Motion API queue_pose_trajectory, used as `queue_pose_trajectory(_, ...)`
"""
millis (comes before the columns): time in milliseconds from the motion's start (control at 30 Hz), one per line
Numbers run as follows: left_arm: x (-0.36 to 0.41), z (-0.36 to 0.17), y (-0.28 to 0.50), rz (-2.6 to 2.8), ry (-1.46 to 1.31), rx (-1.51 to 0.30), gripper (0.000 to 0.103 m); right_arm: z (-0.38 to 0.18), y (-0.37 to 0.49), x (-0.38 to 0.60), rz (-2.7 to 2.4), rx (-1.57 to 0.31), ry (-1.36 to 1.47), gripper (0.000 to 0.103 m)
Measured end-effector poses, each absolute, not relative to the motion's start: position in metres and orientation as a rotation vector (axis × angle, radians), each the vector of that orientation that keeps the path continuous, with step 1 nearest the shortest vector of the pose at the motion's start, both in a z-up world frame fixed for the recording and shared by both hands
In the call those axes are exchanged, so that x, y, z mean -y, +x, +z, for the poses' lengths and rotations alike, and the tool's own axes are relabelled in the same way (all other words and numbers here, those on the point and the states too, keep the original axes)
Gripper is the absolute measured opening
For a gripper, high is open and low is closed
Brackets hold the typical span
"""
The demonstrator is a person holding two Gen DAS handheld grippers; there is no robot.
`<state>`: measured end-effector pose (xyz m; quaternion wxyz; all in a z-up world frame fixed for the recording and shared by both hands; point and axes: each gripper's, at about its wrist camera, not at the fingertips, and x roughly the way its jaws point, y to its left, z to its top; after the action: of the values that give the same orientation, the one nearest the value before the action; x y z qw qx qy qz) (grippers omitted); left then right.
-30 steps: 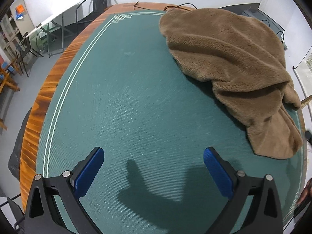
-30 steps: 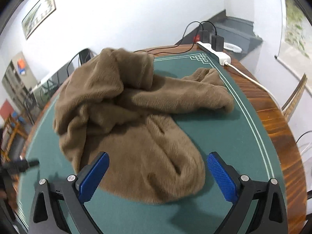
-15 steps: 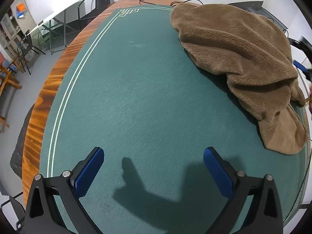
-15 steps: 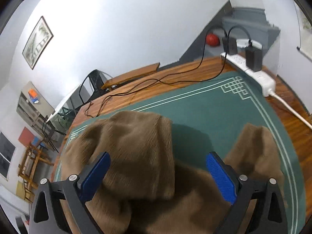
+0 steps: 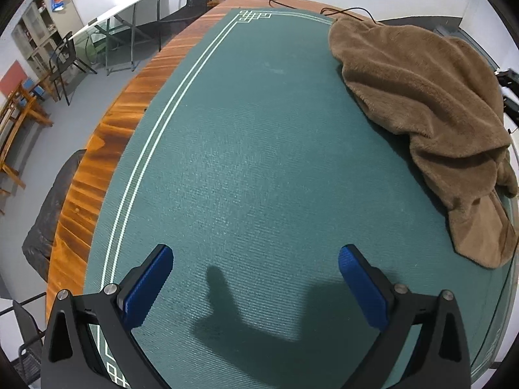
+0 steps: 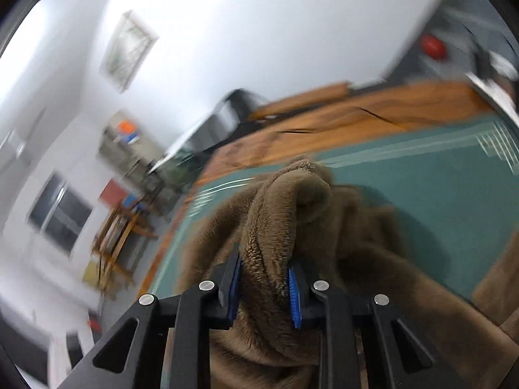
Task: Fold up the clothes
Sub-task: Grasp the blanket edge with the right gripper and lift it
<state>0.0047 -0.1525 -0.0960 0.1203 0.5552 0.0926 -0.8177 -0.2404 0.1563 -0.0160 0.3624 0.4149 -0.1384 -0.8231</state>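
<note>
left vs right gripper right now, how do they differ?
The left gripper is open with nothing between its fingers; the right gripper is shut on a fold of the fuzzy brown fleece garment. Left hangs over bare green table mat; right is at the garment. Both have blue-padded fingers.

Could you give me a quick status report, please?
Right gripper shut on brown fleece garment. Left gripper open, empty, over green mat. Nothing in the way.
</note>
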Motion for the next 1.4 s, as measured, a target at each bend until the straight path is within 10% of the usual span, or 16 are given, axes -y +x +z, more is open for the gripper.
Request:
queue_pose_trajectory(300,0.149,-0.08,0.006,-2.429,1.57,-0.276,0.102,-0.003,-0.119,-0.079,-1.954,-0.064,0.933,0.027)
queue_pose_trajectory(600,0.155,-0.087,0.013,-2.42,1.578,-0.304,0.102,-0.016,-0.139,-0.08,-2.04,-0.029,1.002,0.03)
queue_pose_trajectory(767,0.156,-0.086,0.017,-2.426,1.571,-0.315,0.102,-0.004,-0.169,-0.068,-2.085,0.045,0.984,0.072)
queue_pose_trajectory(1000,0.159,-0.074,0.023,-2.448,1.543,-0.285,0.102,-0.004,-0.188,-0.051,-1.751,0.353,1.033,0.073)
queue_pose_trajectory(1400,0.165,-0.047,0.026,-2.594,1.496,-0.385,0.102,-0.044,-0.066,-0.076,-1.36,0.297,1.123,0.073)
